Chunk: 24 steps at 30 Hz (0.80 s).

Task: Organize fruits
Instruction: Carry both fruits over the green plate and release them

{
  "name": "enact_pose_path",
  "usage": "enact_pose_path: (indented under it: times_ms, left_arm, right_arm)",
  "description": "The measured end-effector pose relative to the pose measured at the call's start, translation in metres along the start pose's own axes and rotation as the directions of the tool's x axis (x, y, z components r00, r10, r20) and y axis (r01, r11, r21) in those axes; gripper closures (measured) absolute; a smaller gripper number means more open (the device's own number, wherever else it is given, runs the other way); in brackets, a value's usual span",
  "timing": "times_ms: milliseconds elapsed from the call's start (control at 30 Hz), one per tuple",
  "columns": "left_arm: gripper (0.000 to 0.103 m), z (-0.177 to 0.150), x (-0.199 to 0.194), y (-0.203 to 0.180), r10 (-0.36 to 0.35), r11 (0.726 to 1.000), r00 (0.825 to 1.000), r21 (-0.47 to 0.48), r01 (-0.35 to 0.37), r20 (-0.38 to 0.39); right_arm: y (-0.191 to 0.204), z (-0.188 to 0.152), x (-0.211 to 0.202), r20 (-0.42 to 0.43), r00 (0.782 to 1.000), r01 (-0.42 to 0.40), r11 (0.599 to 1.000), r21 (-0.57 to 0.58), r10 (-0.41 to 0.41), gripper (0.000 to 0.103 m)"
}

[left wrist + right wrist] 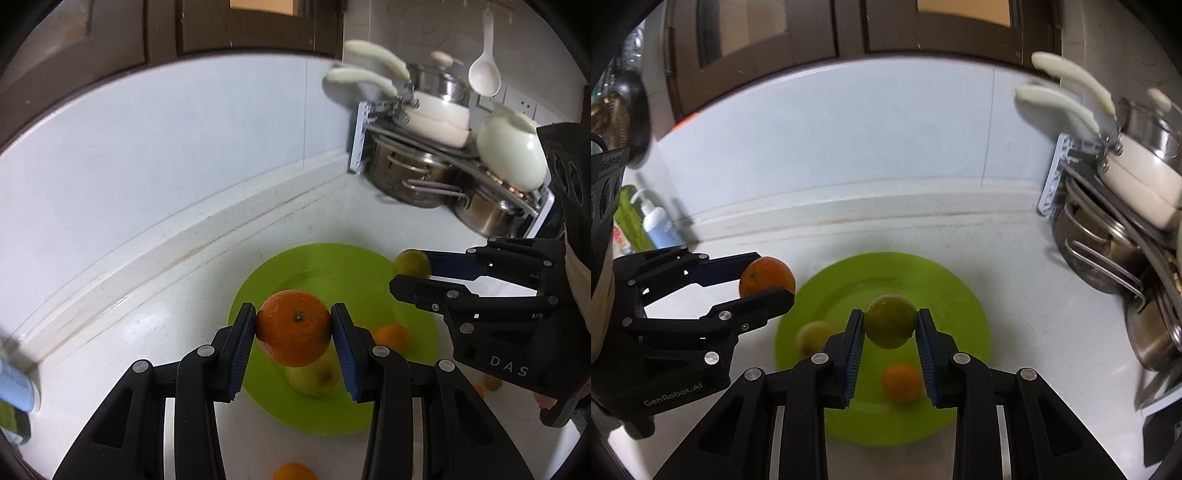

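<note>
My left gripper (pixel 293 326) is shut on a large orange (pixel 293 328) and holds it above the green plate (pixel 266 280); it also shows in the right wrist view (pixel 767 286). My right gripper (pixel 890 326) is shut on a green citrus fruit (pixel 890 321) above the plate (pixel 960 295); in the left wrist view it (pixel 408 271) holds that fruit (pixel 412 263) over the plate's far right rim. On the plate lie a small orange (pixel 901 384) (pixel 391 336) and a yellow-green fruit (pixel 814 336) (pixel 314 380).
A rack of steel pots and white pans (pixel 443 147) (pixel 1115 206) stands at the right against the wall. A soap pump bottle (pixel 659 225) stands at the left. More small oranges lie on the white counter (pixel 291 472) (pixel 487 386).
</note>
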<state>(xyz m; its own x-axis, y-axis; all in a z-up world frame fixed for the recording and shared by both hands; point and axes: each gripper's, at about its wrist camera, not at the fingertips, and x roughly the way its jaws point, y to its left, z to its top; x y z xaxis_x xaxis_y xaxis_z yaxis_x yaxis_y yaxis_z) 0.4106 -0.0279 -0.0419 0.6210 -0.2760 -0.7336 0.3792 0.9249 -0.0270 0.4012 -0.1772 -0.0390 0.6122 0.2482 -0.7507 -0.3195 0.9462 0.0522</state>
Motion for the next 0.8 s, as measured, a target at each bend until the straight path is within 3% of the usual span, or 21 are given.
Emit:
enact_pose_path:
  times_ms: [367, 800]
  left_arm:
    - [0.061, 0.004, 0.056, 0.005, -0.013, 0.999, 0.993, 0.043, 0.019, -0.121]
    - [0.061, 0.001, 0.082, 0.001, -0.030, 0.998, 0.980, 0.051, 0.041, -0.197]
  right_arm:
    - [-0.011, 0.002, 0.055, -0.159, 0.987, -0.007, 1.000, -0.006, 0.006, 0.073]
    - [-0.018, 0.000, 0.077, -0.220, 0.975, -0.008, 1.000, 0.006, 0.009, 0.073]
